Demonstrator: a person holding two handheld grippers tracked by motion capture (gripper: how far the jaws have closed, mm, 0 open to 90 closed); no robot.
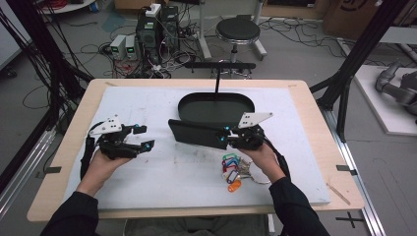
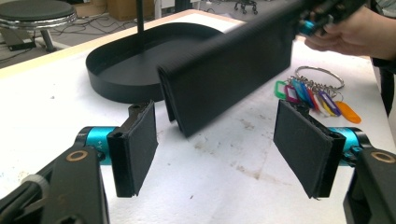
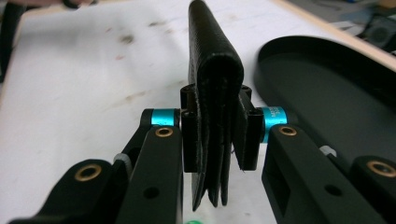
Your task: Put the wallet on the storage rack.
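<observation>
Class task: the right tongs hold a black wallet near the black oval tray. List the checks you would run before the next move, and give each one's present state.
1. Right tongs clamped on the black wallet: ok, pads press both faces.
2. Wallet off the table: ok, it appears lifted, held edge-up.
3. Left tongs free of the wallet: ok, jaws stand open and apart from it.
4. Black oval tray free to receive: ok, only its upright post stands inside.
5. Key ring with coloured tags out of the path: ok, it lies beside the right hand, away from the tray.
6. Wallet contents secure: cannot tell.
</observation>
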